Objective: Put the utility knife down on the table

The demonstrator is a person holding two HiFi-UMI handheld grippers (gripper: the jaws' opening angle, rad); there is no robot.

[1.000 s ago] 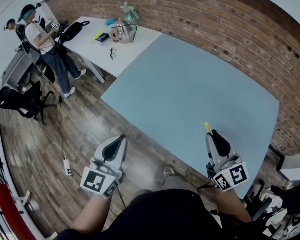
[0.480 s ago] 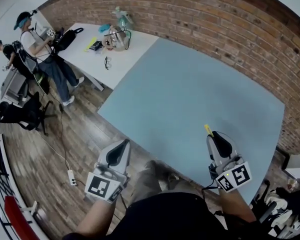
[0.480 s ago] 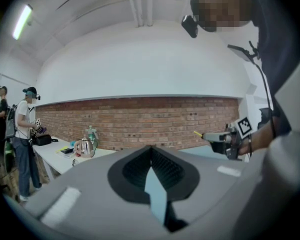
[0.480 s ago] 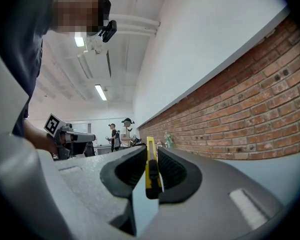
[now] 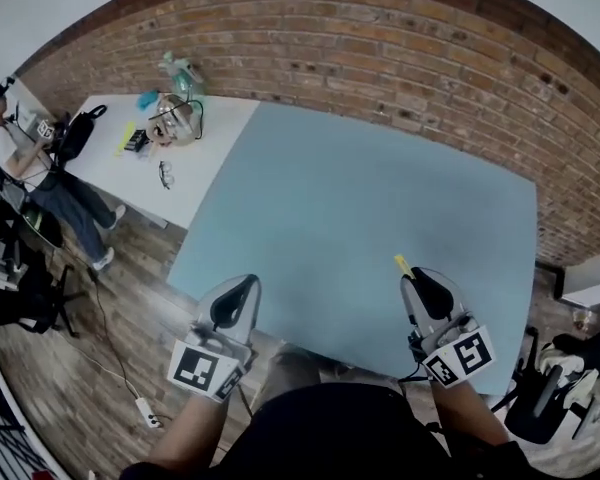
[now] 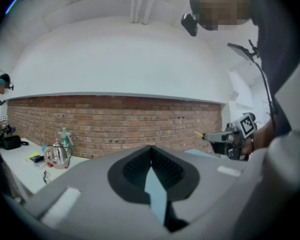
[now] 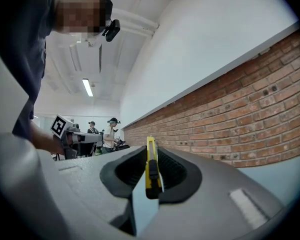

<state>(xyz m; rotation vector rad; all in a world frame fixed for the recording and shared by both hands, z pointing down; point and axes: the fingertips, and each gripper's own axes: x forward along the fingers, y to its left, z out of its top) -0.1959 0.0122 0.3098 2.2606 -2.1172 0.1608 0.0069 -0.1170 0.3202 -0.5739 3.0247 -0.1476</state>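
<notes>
The right gripper has its fingers clamped on the utility knife, which is not yet on the blue worktop. It is held over the near edge, towards the near right corner. In the right gripper view the knife stands edge-on between the two dark pads of the right gripper. Its yellow body is upright, its black slider faces the camera, and its tip pokes out past the fingertips. The left gripper is over the same near edge, closer to the near left corner and well apart from the right one. In the left gripper view the fingers of the left gripper are pressed together at the tips with nothing between them. That view also shows the right gripper off to the side with the yellow tip of the knife pointing out of it. A brick wall runs along the far edge of the blue worktop. A white worktop adjoins its far left corner and carries a spray bottle and a pair of glasses. A person stands on the wooden floor beyond its left end.
</notes>
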